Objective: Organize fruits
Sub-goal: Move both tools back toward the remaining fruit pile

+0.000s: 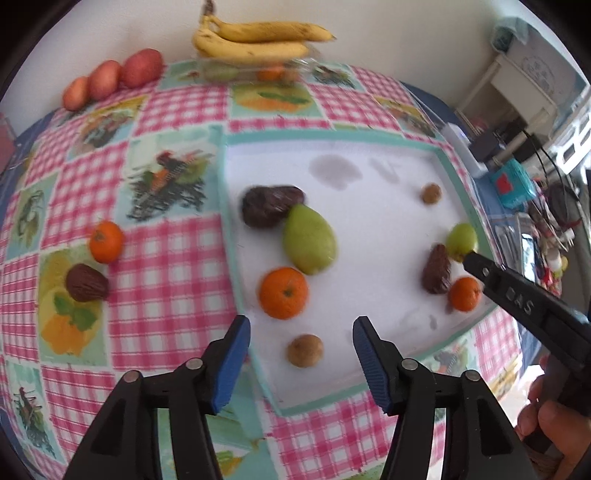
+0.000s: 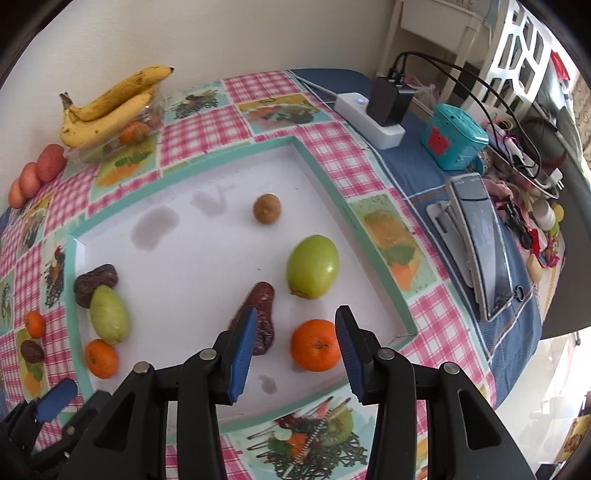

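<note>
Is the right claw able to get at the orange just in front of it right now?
Probably yes. The right claw is open, and the orange sits between its fingers with nothing over it; the dark fruit lies just left.

**A cluttered corner behind a checked cloth**

A plain cream wall (image 2: 221, 33) runs along the back, lit evenly by soft daylight. The surface (image 2: 236, 125) wears a cloth of pink-and-white checks and teal picture squares, with a blue cloth (image 2: 413, 166) showing at its right side. There sits a white power strip (image 2: 369, 114) with a black charger (image 2: 388, 99) plugged in, cables (image 2: 461, 74) looping off rightwards, a teal box (image 2: 454, 136) just beside it, and a phone (image 2: 484, 243) propped on a stand nearer. Past these lies a jumble of small objects, too tangled to tell apart. White furniture (image 2: 436, 22) stands against the wall, and a white lattice piece (image 2: 524, 40) farther right. Bright floor (image 2: 554, 376) shows bottom right.
</note>
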`<state>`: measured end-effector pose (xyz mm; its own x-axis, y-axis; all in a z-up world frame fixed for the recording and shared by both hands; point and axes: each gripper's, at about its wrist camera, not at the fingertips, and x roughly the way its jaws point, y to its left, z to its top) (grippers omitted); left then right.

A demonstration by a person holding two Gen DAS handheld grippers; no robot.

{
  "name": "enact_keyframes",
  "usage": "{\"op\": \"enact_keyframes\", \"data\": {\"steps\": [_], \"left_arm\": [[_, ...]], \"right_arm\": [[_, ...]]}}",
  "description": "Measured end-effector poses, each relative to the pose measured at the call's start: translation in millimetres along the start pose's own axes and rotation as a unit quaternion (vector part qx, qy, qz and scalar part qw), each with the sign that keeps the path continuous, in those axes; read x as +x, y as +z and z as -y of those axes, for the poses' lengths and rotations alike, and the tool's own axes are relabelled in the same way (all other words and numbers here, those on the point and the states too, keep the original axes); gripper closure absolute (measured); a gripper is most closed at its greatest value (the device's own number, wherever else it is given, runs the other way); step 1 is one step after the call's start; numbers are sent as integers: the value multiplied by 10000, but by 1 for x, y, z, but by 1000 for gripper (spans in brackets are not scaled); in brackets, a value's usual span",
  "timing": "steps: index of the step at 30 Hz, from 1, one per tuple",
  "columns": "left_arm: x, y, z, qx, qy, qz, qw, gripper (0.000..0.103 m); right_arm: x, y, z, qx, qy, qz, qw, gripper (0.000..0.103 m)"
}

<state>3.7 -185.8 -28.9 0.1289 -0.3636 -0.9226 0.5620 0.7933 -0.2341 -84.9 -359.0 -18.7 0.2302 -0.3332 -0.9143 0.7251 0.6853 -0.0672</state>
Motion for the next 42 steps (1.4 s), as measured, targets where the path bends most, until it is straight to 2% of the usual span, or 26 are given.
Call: {"op": "enact_keyframes", "data": {"steps": [1, 2, 3, 4, 6, 9, 11, 15, 19, 22, 24, 28, 31, 39, 42], "left_arm": [[-2, 2, -6, -88, 86, 60, 9999, 37], [-3, 4, -14, -212, 206, 123, 9995, 26], [-4, 4, -19, -293, 281, 161, 9990, 15], [-5, 5, -27, -435, 385, 219, 9981, 11], [-7, 7, -39, -660, 500, 313, 9961, 6], [-14, 10, -59, -965, 866, 545, 9901, 0], [-18, 11, -70, -1098, 1132, 671, 9852, 0], [-26, 13, -96, -1380, 1498, 807, 9757, 0], [-37, 13, -120, -1581, 1849, 929, 9655, 0], [-49, 13, -133, -1560, 2422, 1148, 9507, 0], [-56, 13, -145, -1593, 2618, 1223, 9440, 0], [-65, 10, -169, -1781, 2713, 1253, 9375, 0], [-71, 8, -185, -1894, 2747, 1275, 9340, 0], [-90, -2, -229, -2354, 2707, 1361, 9235, 0], [-94, -5, -240, -2483, 2536, 1395, 9244, 0]], "right_arm": [[-1, 0, -1, 2, 34, 8, 10000, 54], [-2, 0, -3, 7, 68, 24, 10000, 40], [-3, 0, -6, -10, 61, 50, 10000, 34], [-4, -1, -9, -37, 46, 64, 10000, 29], [-3, -1, -14, -62, 195, 47, 9998, 29], [-4, -2, -19, -21, 363, 22, 9993, 27], [-5, -3, -25, -77, 354, 43, 9993, 20], [-7, -4, -36, -107, 625, 76, 9980, 20], [-7, -6, -51, -244, 681, 41, 9974, 20], [-5, -9, -62, -356, 727, -20, 9967, 19], [-5, -11, -70, -415, 742, -37, 9964, 19], [-8, -15, -90, -622, 867, -4, 9943, 18], [-10, -19, -108, -773, 933, 8, 9926, 8], [-23, -28, -157, -1029, 1296, 48, 9862, 8], [-28, -29, -176, -1097, 1522, 100, 9822, 8]]}}
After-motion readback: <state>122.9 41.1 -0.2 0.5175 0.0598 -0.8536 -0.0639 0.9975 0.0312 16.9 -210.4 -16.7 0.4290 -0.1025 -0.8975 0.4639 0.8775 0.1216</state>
